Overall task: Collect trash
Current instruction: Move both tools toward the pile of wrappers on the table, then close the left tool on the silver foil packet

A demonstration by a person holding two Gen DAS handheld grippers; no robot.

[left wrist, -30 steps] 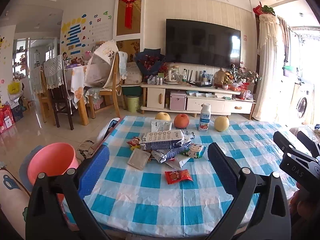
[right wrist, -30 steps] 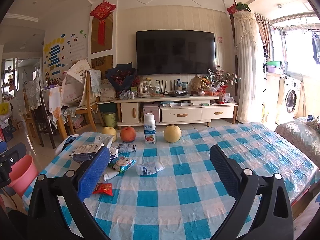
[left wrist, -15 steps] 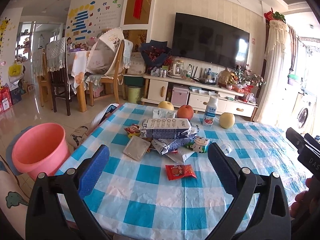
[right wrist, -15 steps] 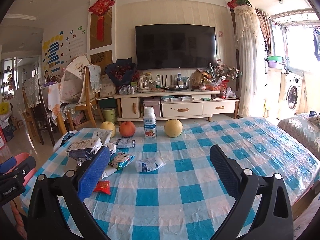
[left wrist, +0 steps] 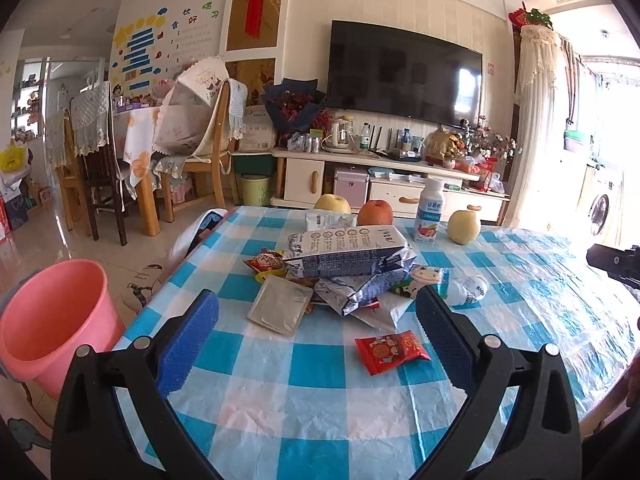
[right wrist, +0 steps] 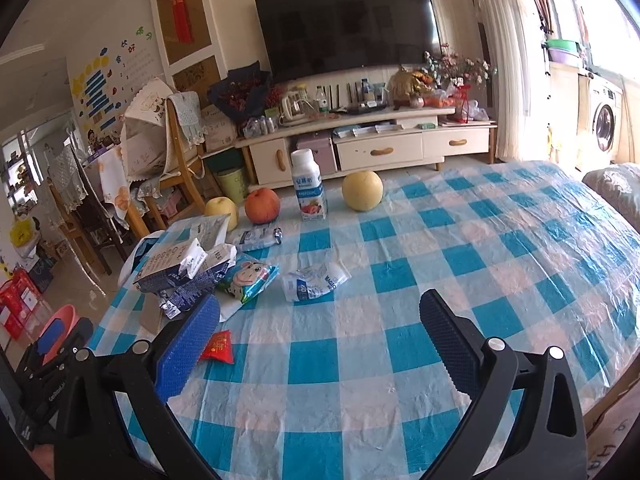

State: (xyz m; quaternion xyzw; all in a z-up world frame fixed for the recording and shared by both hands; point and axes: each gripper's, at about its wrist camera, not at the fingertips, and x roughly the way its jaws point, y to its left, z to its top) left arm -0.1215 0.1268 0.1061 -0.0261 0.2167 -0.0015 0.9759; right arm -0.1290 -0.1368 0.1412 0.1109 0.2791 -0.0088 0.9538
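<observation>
Checked table (left wrist: 328, 364): your wrapper pile (left wrist: 348, 268) overlaps itself; both grippers (left wrist: 316, 340) (right wrist: 320, 340) gape empty, bucket (left wrist: 52, 320) edge-cropped.

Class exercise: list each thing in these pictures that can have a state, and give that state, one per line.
Left gripper: jaws open, empty.
Right gripper: jaws open, empty.
Pink bucket: upright, nothing visible inside.
Yogurt bottle: upright, capped.
Milk carton: lying flattened on wrappers.
Television: off.

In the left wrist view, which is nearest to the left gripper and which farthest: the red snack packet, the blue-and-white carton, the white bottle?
1. Red snack packet, just ahead, right of centre.
2. Blue-and-white carton, on the trash pile, mid-table.
3. White bottle, upright by the far edge.
</observation>
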